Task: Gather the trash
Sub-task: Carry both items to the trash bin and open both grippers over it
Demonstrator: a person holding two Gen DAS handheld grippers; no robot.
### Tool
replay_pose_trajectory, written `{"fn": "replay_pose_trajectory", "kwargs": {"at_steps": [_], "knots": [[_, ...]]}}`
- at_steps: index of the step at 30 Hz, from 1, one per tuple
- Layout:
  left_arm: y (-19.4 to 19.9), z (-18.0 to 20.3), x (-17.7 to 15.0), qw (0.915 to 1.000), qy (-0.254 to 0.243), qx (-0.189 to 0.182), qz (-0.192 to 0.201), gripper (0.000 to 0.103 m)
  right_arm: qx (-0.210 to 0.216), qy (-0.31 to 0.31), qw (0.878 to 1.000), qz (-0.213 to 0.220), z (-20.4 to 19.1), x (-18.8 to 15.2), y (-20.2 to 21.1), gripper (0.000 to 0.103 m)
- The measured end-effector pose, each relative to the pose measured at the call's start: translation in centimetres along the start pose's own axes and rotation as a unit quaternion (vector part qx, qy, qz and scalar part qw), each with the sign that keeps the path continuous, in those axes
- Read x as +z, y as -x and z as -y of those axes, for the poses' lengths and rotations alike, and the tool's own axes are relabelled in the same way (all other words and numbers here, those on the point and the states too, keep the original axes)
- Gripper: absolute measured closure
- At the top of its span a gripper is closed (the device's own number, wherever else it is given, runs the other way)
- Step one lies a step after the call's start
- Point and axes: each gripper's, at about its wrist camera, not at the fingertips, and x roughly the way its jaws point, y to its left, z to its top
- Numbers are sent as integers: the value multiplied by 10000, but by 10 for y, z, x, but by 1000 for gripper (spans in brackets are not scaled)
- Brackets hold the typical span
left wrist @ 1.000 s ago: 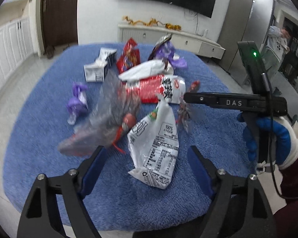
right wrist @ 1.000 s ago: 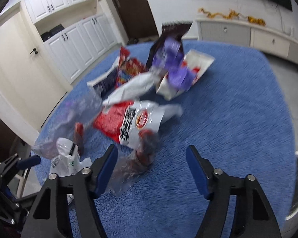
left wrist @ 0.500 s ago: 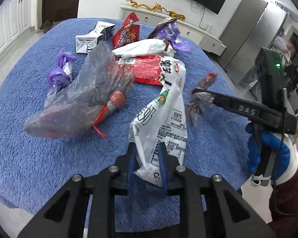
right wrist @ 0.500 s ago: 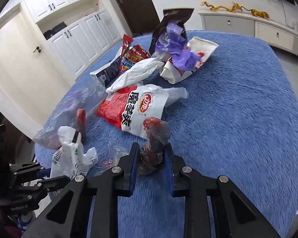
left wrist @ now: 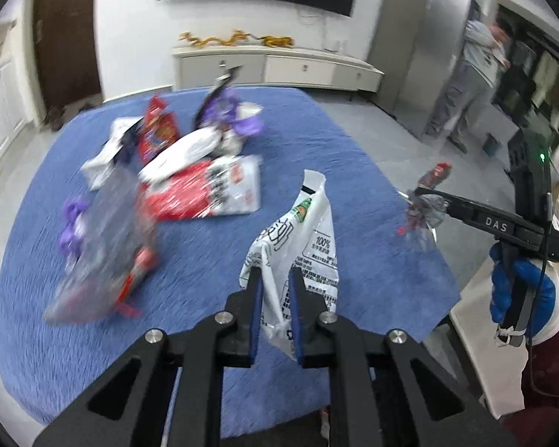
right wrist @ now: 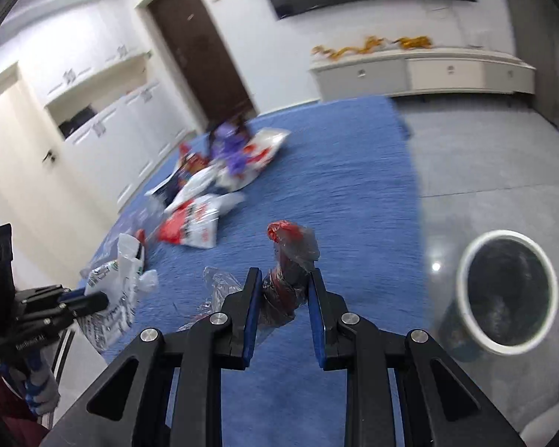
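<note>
My left gripper (left wrist: 275, 279) is shut on a white printed plastic bag (left wrist: 302, 238) and holds it up above the blue carpet (left wrist: 205, 298). My right gripper (right wrist: 283, 279) is shut on a crumpled clear wrapper with red inside (right wrist: 290, 257), lifted off the carpet. That wrapper also shows in the left wrist view (left wrist: 425, 208), and the white bag in the right wrist view (right wrist: 119, 279). A pile of trash lies further back on the carpet: a red and white snack bag (left wrist: 208, 190), purple wrappers (left wrist: 238, 119) and a clear bag (left wrist: 108, 246).
A white-rimmed trash bin (right wrist: 503, 290) stands on the grey floor right of the carpet. A white low cabinet (left wrist: 272, 67) lines the far wall. A person (left wrist: 473, 74) stands at the far right. White cupboards and a dark door are at the left.
Both grippers, open a second ago, closed on the bag and the wrapper and have lifted them. Both have swung right; the trash bin has come into the right wrist view.
</note>
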Motion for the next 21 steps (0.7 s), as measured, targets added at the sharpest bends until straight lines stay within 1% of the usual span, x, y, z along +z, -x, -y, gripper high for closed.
{"fn": "replay_pose_trajectory", "kwargs": {"at_steps": [3,6,9,12,14,16,18,19,21], "knots": [[-15,27,25,9992,-336,-207,-91,91,-307,-286,9990,176,39,-5,22,79],[-39,63,55,9961,-705,-492,-172,92,-729,-686,9946,273,86,-16,38,79],[-71,105,84,9915,-1010,-773,-259,92,-1080,-1074,9881,217,132,-25,42,79],[-109,145,108,9870,-1285,-905,-340,92,-1412,-1266,9818,132,165,-28,37,79],[-140,168,124,9845,-1328,-1042,-486,92,-1633,-1327,9776,47,188,-25,29,78],[-176,194,142,9830,-1343,-1088,-617,92,-1778,-1377,9744,-11,208,-21,21,78],[-203,212,153,9823,-1318,-1120,-718,91,-1909,-1385,9718,-62,226,-15,13,77],[-223,223,161,9813,-1284,-1177,-816,91,-1970,-1394,9704,-88,238,-12,9,76],[-247,236,170,9806,-1235,-1205,-934,90,-2074,-1468,9670,-157,258,-8,-2,76]]}}
